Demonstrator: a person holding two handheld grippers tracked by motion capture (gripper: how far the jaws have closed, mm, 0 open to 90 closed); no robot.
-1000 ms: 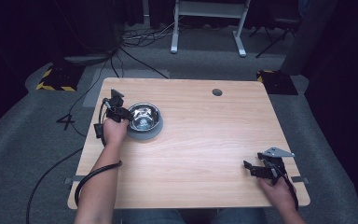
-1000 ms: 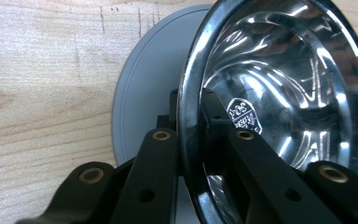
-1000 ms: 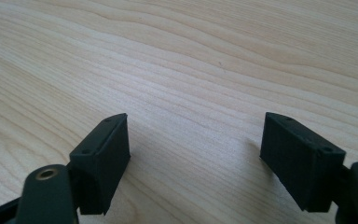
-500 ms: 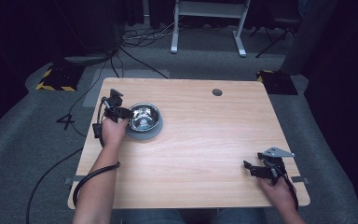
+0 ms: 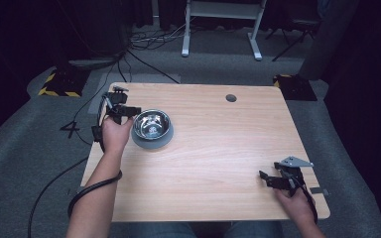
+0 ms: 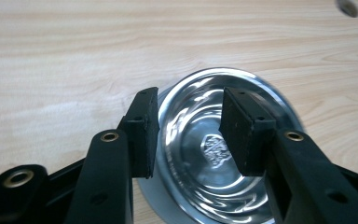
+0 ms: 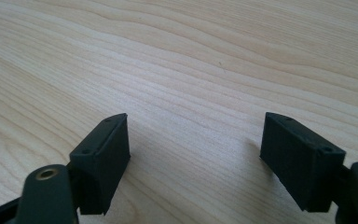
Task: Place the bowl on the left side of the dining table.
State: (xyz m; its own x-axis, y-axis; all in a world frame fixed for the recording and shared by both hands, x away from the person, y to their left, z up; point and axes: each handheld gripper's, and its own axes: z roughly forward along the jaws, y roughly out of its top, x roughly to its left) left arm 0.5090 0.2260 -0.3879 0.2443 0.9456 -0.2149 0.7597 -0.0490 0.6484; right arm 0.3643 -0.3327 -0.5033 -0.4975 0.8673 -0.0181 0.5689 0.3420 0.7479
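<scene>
The left gripper (image 5: 131, 111) hangs just above the near-left rim of the shiny round steel bowl on its grey rubber base (image 5: 152, 128). Its jaws have just been opening, and they stand apart with nothing pressed between them. Down its own line of sight the bowl (image 6: 214, 149) sits right beneath and ahead of the black pads (image 6: 144, 131). Far across the pale wooden table (image 5: 213, 148), the right gripper (image 5: 265, 177) rests low, jaws spread wide over bare wood (image 7: 191, 93), holding nothing.
</scene>
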